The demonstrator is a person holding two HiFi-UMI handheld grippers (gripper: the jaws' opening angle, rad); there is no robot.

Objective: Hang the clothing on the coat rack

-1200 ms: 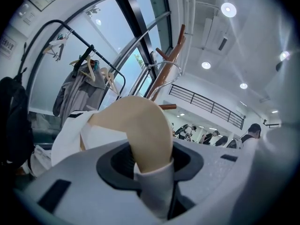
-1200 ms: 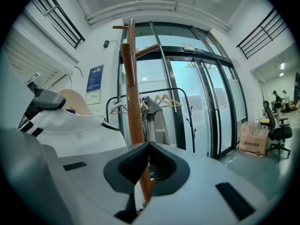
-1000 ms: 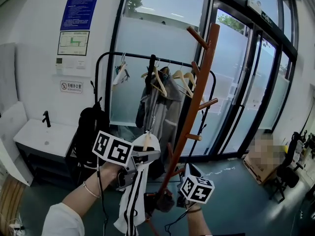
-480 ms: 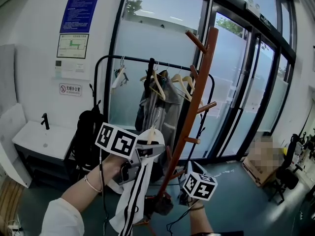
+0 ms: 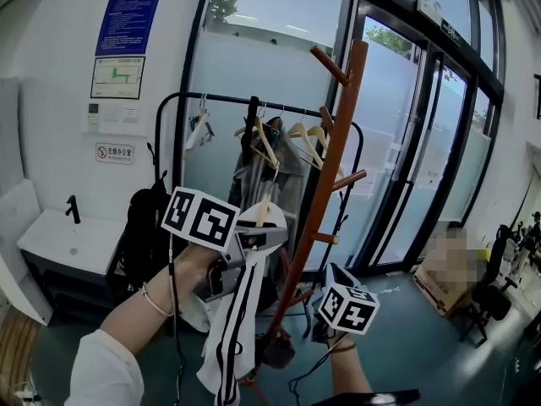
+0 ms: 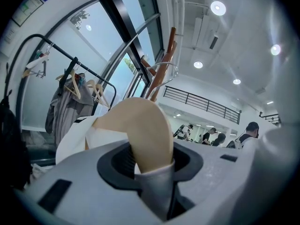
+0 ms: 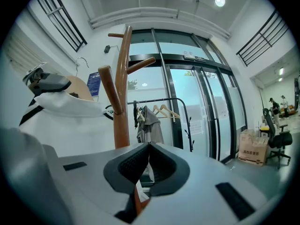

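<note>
We see a white garment with black stripes (image 5: 230, 328) draped on a pale wooden hanger (image 6: 149, 135). It hangs long and loose just left of the brown wooden coat rack (image 5: 332, 167) (near the trunk, on none of its pegs). The left tool (image 6: 152, 165) is clamped on the hanger's curved body. The right tool (image 7: 149, 146) has its jaws pressed together, with nothing between them. A blue wall poster (image 5: 131, 11) and a small white sign (image 5: 114, 153) carry print too small to read.
</note>
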